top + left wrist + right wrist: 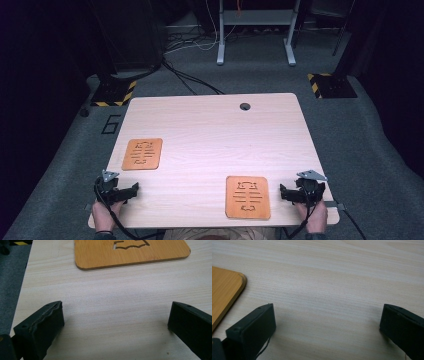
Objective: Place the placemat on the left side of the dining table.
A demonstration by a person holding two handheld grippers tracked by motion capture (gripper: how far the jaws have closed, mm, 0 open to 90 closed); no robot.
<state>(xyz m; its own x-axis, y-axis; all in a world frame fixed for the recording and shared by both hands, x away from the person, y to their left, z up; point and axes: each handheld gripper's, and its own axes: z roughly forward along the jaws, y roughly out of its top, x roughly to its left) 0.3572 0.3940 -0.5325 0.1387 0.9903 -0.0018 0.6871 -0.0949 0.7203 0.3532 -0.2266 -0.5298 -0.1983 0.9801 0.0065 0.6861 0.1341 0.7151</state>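
In the high view the light falls from above on the pale surface [210, 145], which is bright with a soft glare in the middle, while the room around it is very dark. The picture is slightly soft. In both gripper views the light is even; each jaw throws a soft shadow on the wood. The near jaws are a little blurred, the grain sharp.

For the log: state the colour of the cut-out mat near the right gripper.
Orange-brown wooden mat; clearest in the high view.
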